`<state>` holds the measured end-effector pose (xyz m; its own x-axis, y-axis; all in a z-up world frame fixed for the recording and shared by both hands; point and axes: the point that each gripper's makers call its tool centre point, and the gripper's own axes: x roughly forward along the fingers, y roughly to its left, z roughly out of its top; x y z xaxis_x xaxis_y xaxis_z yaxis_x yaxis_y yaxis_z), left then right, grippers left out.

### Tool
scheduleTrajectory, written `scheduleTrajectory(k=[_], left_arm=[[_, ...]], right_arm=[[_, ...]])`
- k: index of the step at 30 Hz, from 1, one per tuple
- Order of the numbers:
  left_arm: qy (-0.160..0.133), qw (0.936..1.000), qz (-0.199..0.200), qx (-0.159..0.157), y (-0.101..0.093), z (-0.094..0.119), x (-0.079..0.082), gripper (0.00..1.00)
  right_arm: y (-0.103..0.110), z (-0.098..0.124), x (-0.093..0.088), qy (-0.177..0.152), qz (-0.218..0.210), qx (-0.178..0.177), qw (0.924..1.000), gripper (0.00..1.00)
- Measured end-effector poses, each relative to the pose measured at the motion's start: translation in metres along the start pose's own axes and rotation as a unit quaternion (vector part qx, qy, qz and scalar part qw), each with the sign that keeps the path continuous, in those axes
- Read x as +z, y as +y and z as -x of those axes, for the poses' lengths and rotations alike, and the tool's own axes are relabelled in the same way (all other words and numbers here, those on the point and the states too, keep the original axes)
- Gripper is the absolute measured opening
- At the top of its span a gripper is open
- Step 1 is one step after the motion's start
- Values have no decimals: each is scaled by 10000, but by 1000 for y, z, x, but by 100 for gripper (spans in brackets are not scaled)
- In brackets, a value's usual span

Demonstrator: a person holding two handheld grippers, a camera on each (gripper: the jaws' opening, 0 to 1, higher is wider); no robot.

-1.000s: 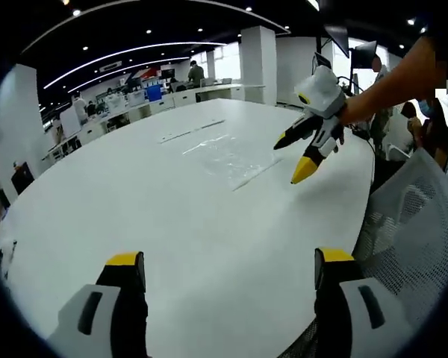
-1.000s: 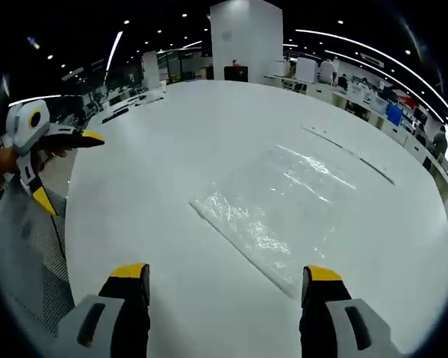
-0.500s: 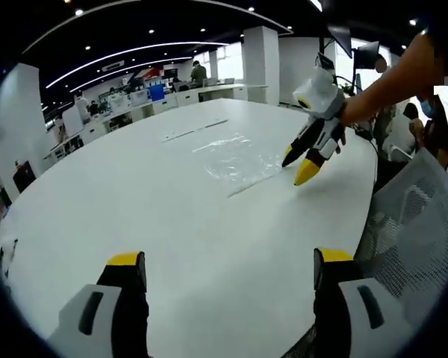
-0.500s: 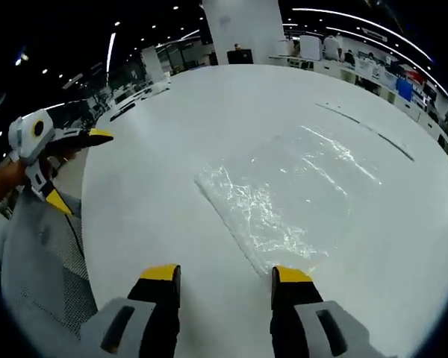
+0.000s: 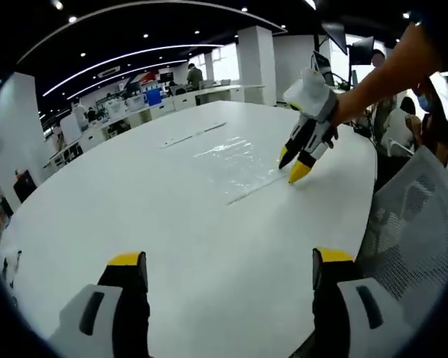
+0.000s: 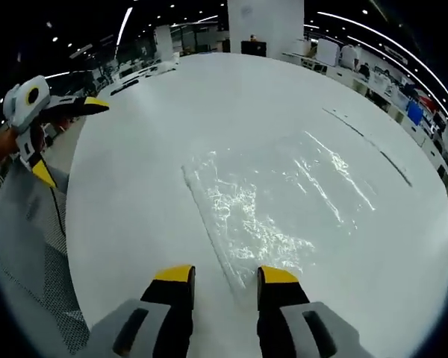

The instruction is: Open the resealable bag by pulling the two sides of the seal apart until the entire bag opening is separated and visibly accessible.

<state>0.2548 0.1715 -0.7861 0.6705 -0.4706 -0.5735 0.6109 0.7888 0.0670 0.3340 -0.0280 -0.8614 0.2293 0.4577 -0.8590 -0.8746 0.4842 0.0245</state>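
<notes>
A clear resealable bag (image 6: 284, 201) lies flat on the white table (image 6: 134, 224); in the left gripper view the bag (image 5: 235, 158) glints at mid table. Its seal strip (image 6: 209, 224) runs toward my right gripper (image 6: 225, 276), and the strip's near end lies between the jaws. Those jaws are open but narrowed, one on each side of the strip. In the left gripper view the right gripper (image 5: 291, 165) points down at the bag's near corner. My left gripper (image 5: 230, 261) hovers wide open and holds nothing, well short of the bag. It appears as the left gripper (image 6: 69, 139) beyond the table's edge.
A grey mesh chair (image 5: 411, 224) stands at the table's edge beside the person's arm (image 5: 381, 78); the chair (image 6: 22, 246) is under the left gripper. Two thin strips (image 5: 193, 133) lie on the table beyond the bag. Desks and people are far behind.
The right gripper has come down to the near end of the bag's seal strip and its jaws have narrowed around it. The left gripper stays wide open in place.
</notes>
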Motion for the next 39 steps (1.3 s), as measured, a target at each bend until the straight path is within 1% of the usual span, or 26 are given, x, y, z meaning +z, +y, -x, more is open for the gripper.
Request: scheduleTrajectory(k=[1, 2, 3, 4, 5, 6, 7, 9, 10, 13, 16, 19, 24, 25, 27, 29, 32, 34, 36, 39], left_arm=[[2, 10000, -7, 5, 0, 1, 0, 90], [4, 10000, -8, 9, 1, 1, -1, 90], [10, 10000, 0, 14, 1, 2, -2, 90], [21, 10000, 17, 18, 2, 2, -3, 90], [32, 10000, 27, 19, 2, 2, -4, 90], [48, 10000, 36, 20, 2, 2, -6, 90], [58, 10000, 38, 21, 2, 2, -6, 90], [73, 10000, 38, 11, 1, 3, -8, 90], [84, 10000, 30, -6, -1, 3, -8, 89], [101, 9999, -5, -36, -3, 2, -9, 89], [121, 9999, -38, -84, -6, 1, -9, 89], [140, 9997, -119, -144, -9, 0, -9, 88], [129, 9993, -261, -234, -13, -2, -6, 87], [136, 9991, -301, -266, -15, -3, -7, 86], [157, 9984, -414, -351, -19, -5, -7, 86], [191, 9977, -500, -409, -21, -7, -6, 86], [213, 9967, -612, -489, -23, -10, -3, 85], [224, 9955, -712, -589, -27, -11, 0, 82], [233, 9937, -854, -682, -30, -13, 2, 79], [244, 9913, -1015, -796, -33, -18, 7, 78]], right_arm=[[-3, 0, -1, 65, 246, -68, 9997, 25], [-3, 0, -2, 123, 737, -41, 9972, 23], [2, -1, 0, 53, 680, 75, 9976, 21], [2, -1, 0, 113, 510, 95, 9986, 20], [2, 0, 0, 132, 544, 108, 9984, 20], [2, -1, 0, 176, 644, 146, 9977, 19], [4, -1, 0, 195, 749, 208, 9968, 16], [9, -2, 0, 255, 1132, 298, 9928, 10], [12, -2, -1, 279, 1213, 325, 9917, 7], [15, -2, -2, 302, 1211, 316, 9917, 0], [15, -1, -3, 324, 1238, 296, 9913, 0], [20, 1, -6, 410, 1449, 382, 9879, 0], [23, 6, -10, 436, 1683, 336, 9842, 0], [25, 10, -9, 418, 1853, 336, 9812, 0], [28, 13, -9, 400, 1943, 370, 9794, 0], [31, 20, -6, 340, 2126, 376, 9758, 0], [37, 29, -2, 255, 2305, 415, 9718, 0], [40, 34, -2, 242, 2504, 440, 9668, 0], [43, 40, -2, 232, 2627, 443, 9636, 0], [49, 49, 0, 148, 2749, 469, 9602, 0]])
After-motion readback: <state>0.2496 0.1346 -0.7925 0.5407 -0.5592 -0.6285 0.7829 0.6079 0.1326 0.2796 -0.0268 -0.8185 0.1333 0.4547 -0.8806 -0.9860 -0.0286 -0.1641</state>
